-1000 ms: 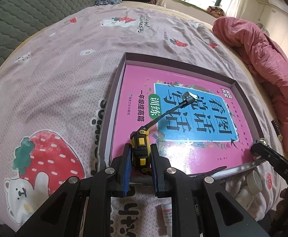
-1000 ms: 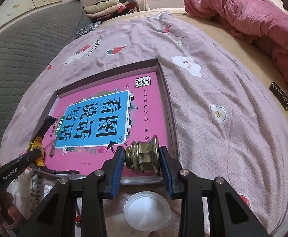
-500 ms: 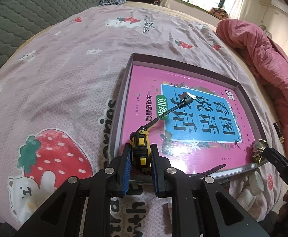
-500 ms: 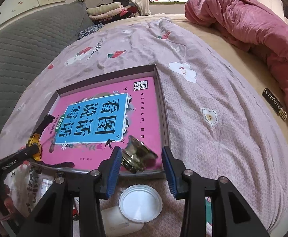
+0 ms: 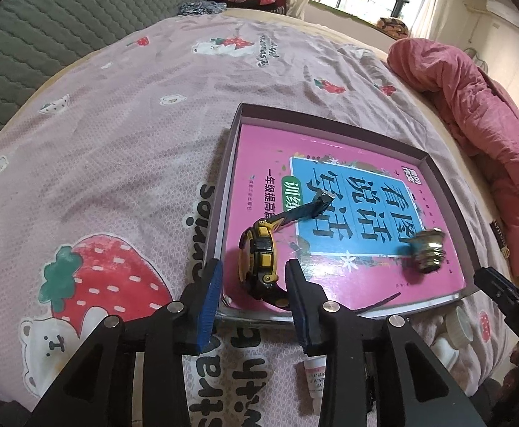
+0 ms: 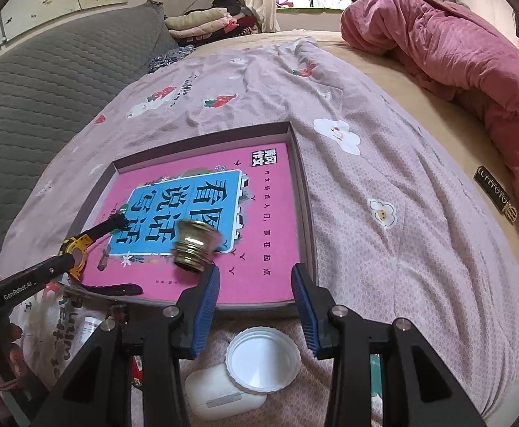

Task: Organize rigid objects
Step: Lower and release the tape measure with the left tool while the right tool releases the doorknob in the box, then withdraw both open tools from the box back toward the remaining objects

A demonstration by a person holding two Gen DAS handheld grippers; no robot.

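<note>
Underneath everything, the bed [image 5: 110, 149] carries a mauve sheet [image 6: 384, 185] printed with strawberries and bears, and a pink quilt [image 6: 455, 57] is heaped far ahead and to the right of both tongs. Just ahead of the tongs a shallow tray [image 5: 448, 192] lies on the sheet, its floor covered by a pink book [image 6: 270, 249] with a blue title panel.

The left tongs [image 5: 254, 291] hang over the tray's near edge with their jaws opening; the watch [image 5: 259, 267], yellow and black, sits between the blue pads on the book, close to the right pad and clear of the left one. Its strap runs forward and to the right across the cover.

The right tongs [image 6: 255, 297] stand at a middling width with nothing between the pads. The brass fitting [image 6: 191, 245] lies tilted and blurred on the book, just ahead of the left pad; whether it touches that pad I cannot tell.

Close under the right tongs, on the sheet, a white lid [image 6: 263, 357] overlaps a white case [image 6: 220, 395]. A small white tube [image 5: 312, 373] lies under the left tongs.
</note>
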